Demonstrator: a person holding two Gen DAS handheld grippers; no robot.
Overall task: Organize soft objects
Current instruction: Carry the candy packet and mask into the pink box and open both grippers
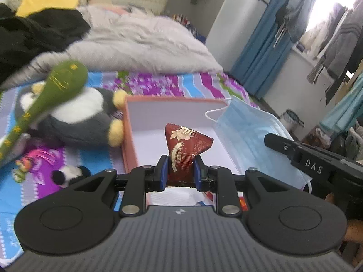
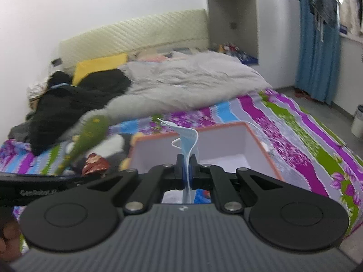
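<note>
My left gripper (image 1: 181, 170) is shut on a dark red snack packet (image 1: 185, 149), held over the near end of a white box with an orange rim (image 1: 129, 122). My right gripper (image 2: 187, 167) is shut on a pale blue face mask (image 2: 188, 140), which sticks up above the same box (image 2: 261, 145). In the left wrist view the mask (image 1: 247, 136) hangs over the box's right side, with the right gripper's fingers (image 1: 279, 144) coming in from the right. The packet (image 2: 95, 164) also shows at the left of the right wrist view.
A green plush stick (image 1: 65, 79) stands up left of the box, over a grey and white penguin plush (image 1: 77, 117). A small black and white plush (image 1: 68, 174) lies nearer. A grey duvet (image 2: 181, 83) and black clothing (image 2: 74, 99) cover the far bed.
</note>
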